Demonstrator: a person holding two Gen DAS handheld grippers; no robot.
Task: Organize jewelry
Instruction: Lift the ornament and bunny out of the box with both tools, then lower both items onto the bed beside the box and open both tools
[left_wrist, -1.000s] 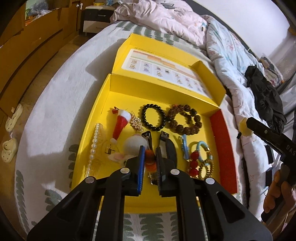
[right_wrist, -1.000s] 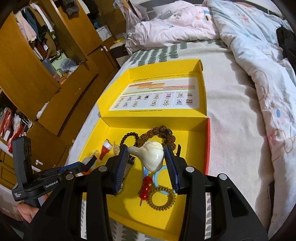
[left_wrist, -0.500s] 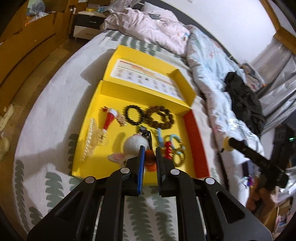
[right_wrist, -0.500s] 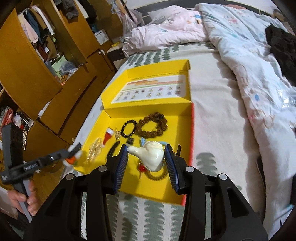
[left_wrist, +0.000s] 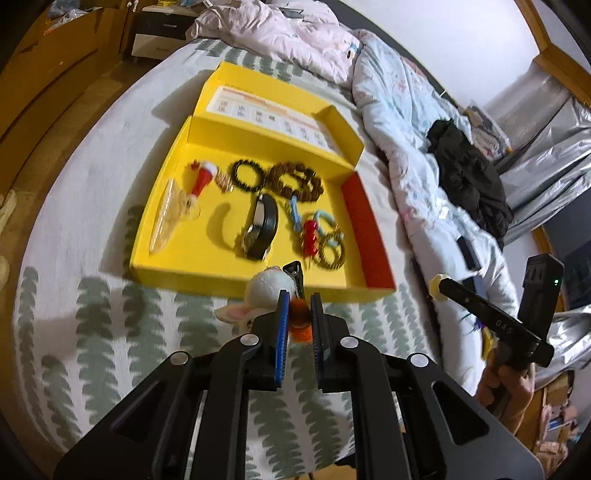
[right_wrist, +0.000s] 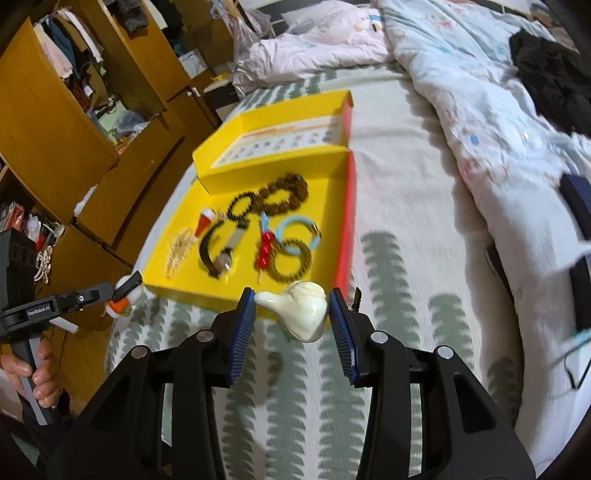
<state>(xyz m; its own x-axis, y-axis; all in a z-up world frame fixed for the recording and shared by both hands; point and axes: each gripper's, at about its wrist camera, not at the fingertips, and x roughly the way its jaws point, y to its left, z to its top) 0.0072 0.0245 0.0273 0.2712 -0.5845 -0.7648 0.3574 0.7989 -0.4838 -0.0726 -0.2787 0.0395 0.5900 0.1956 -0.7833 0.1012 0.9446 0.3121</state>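
Note:
A yellow open box (left_wrist: 207, 258) (right_wrist: 221, 155) lies on the bed and holds jewelry: a black bead bracelet (left_wrist: 249, 175), a brown bead bracelet (left_wrist: 295, 181), a black watch (left_wrist: 264, 225), a red Santa-hat charm (left_wrist: 203, 177), a pearl string (left_wrist: 164, 218) and blue and brown hair ties (right_wrist: 295, 247). My left gripper (left_wrist: 299, 314) is shut on a white fluffy hair clip with an orange piece (left_wrist: 269, 295), held just in front of the box. My right gripper (right_wrist: 291, 314) is shut on a cream shell-shaped ornament (right_wrist: 301, 310) near the box's front edge.
The bed has a white sheet with green leaf print (left_wrist: 110, 332). A rumpled quilt (left_wrist: 406, 110) and black clothing (left_wrist: 469, 173) lie to the right. Wooden wardrobes (right_wrist: 55, 129) stand to the left of the bed.
Both grippers have pulled back from the box toward the bed's near edge, each still holding its item. The fluffy clip has left the box.

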